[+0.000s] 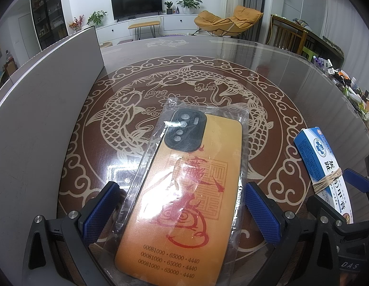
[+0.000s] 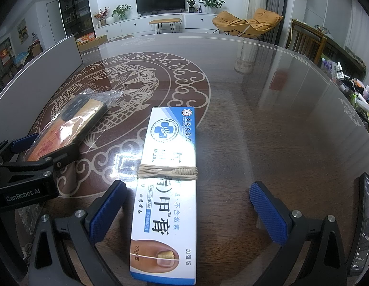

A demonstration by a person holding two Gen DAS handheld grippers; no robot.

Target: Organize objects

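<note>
An orange phone case in a clear plastic bag (image 1: pixel 182 190) lies on the glass table between the open fingers of my left gripper (image 1: pixel 182 211); neither pad touches it. It also shows in the right wrist view (image 2: pixel 72 121), with the left gripper (image 2: pixel 39 152) around its near end. A blue-and-white nail cream box (image 2: pixel 165 190) bound with a rubber band lies between the open fingers of my right gripper (image 2: pixel 188 211), close to the left pad (image 2: pixel 108 212) and apart from the right one. The box shows at the right of the left wrist view (image 1: pixel 320 166).
A grey upright panel (image 1: pixel 41 109) stands along the table's left side. A phone with a lit screen (image 2: pixel 363 224) lies at the right edge. Small clutter (image 2: pixel 361 95) sits along the far right of the table. The table top (image 2: pixel 268 109) has a fish pattern under glass.
</note>
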